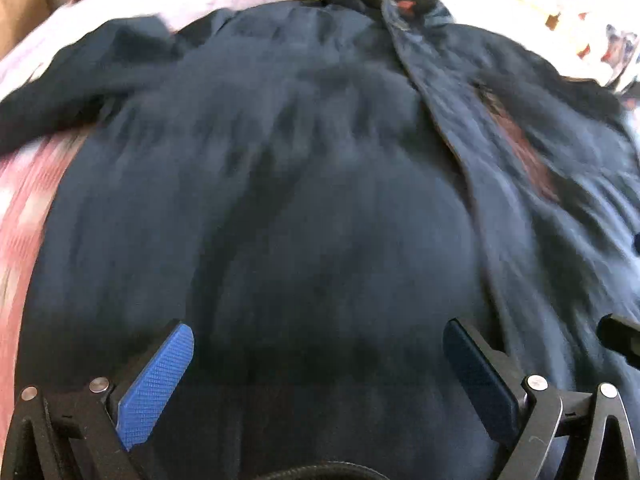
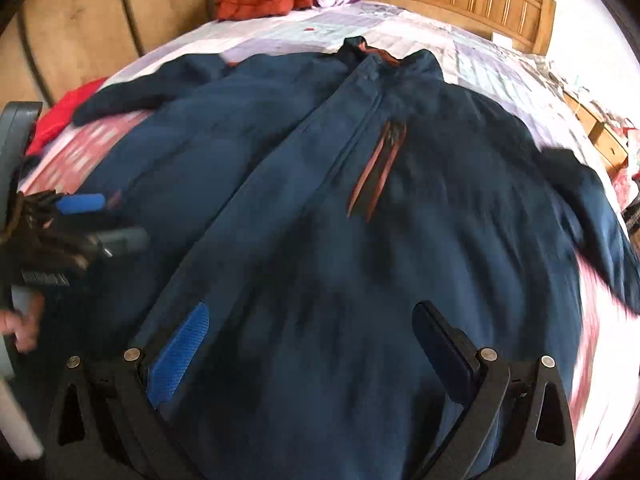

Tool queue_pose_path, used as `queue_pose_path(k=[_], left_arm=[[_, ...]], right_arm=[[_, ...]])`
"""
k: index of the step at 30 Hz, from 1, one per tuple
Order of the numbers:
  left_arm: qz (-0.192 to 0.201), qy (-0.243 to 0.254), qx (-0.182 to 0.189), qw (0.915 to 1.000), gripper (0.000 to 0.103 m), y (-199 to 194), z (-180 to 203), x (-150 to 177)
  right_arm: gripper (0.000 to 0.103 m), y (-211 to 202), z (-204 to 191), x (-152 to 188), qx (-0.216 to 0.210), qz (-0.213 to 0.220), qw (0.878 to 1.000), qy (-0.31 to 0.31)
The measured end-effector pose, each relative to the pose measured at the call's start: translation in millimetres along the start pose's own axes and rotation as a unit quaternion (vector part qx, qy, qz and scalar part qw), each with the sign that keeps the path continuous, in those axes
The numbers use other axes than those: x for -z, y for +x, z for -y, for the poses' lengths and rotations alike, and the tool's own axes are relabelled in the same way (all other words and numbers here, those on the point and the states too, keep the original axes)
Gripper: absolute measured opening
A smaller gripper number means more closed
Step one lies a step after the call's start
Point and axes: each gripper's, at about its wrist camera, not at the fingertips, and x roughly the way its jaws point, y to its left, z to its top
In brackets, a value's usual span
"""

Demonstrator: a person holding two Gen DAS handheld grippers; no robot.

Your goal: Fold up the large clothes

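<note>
Claws, two: left claw [image 1: 318, 344] and right claw [image 2: 310, 330] spread wide above one blue jacket [image 2: 360, 240], probably zipped, on the bed [image 2: 480, 68].

We've got the left gripper [image 1: 318, 332] and the right gripper [image 2: 310, 316] both spread wide, nothing between the pads. Our left hand [image 2: 22, 326] grips its handle.
</note>
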Motion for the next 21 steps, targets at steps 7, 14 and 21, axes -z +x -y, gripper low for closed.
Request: queue_pose_path(k=[7, 14, 21], left_arm=[[0.021, -0.014, -0.032, 0.9992, 0.103, 22, -69, 6], [0.040, -0.024, -0.083, 0.9954, 0.103, 11, -90, -11], [0.082, 0.021, 0.036, 0.9958, 0.103, 38, 28, -107]], right_arm=[[0.103, 21, 115, 6, 0.054, -0.025, 0.998, 0.029], [0.103, 4, 156, 2, 0.095, 0.031, 0.991, 0.088], [0.103, 66, 136, -22, 0.157, 0.054, 0.981, 0.099]])
